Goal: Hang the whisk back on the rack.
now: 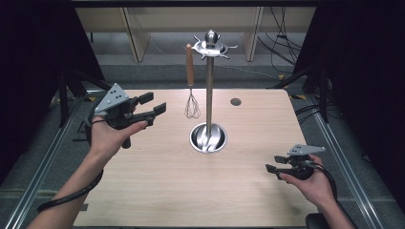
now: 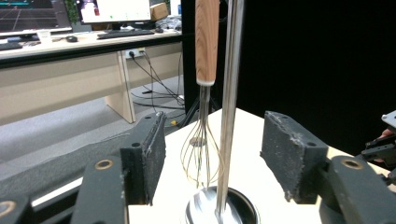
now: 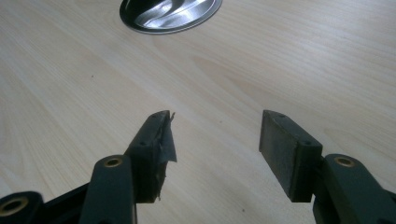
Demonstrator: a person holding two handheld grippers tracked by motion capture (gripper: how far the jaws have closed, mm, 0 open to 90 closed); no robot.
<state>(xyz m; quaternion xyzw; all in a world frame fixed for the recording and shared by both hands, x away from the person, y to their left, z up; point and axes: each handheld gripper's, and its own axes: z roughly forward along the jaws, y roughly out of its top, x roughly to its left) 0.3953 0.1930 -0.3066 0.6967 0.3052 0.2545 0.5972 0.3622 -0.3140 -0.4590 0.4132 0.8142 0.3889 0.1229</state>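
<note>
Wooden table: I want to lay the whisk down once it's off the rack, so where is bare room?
The light wooden table is bare along the near edge between the left gripper and right gripper. Also right of the steel rack's round base. It is crowded where the wooden-handled wire whisk hangs beside the pole.

A polished metal stand (image 1: 209,86) with a mirror-bright round base rises ahead of the left claw (image 1: 154,105), and just beside its pole hangs a whisk (image 1: 191,81) with a smooth, satin wooden handle and thin, shiny wire loops. Both the left claw and the right claw (image 1: 273,164) are matt black plastic, their pads rough and frayed at the edges, over a pale wood-grain table (image 1: 157,186) with a smooth, faintly glossy finish.
</note>
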